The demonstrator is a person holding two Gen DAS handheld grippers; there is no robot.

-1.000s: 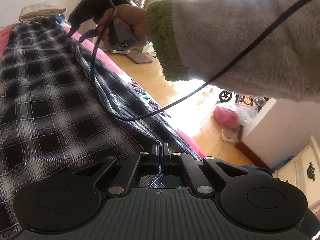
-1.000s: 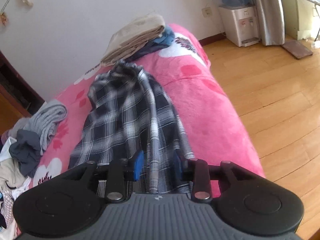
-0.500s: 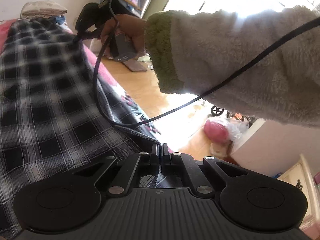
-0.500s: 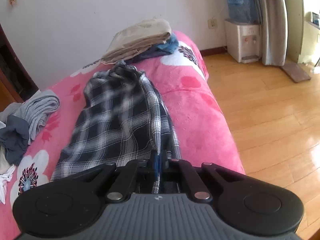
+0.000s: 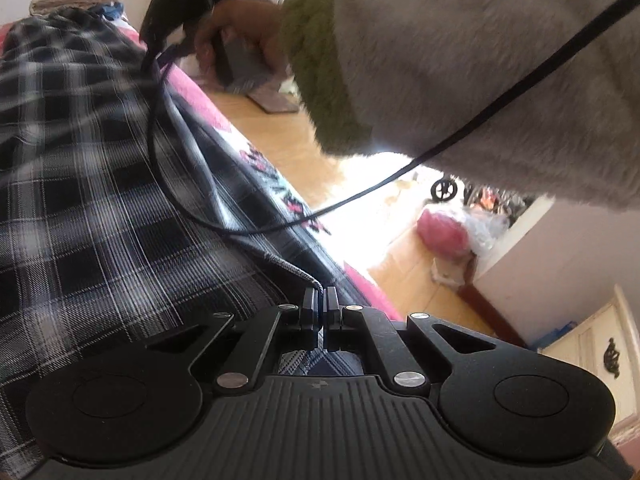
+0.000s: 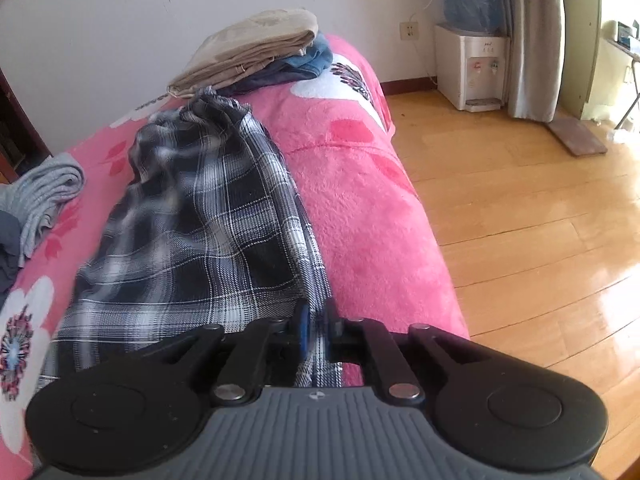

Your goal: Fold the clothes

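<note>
Now right claw (image 6: 316,326) reopens around plaid garment (image 6: 192,240).

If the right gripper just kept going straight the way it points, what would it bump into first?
Most likely the plaid garment: the right gripper points down along it, its opening jaws astride the cloth's edge. The pink blanket lies underneath.

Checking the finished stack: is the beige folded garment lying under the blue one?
No, the beige garment lies on top of the blue one.
</note>
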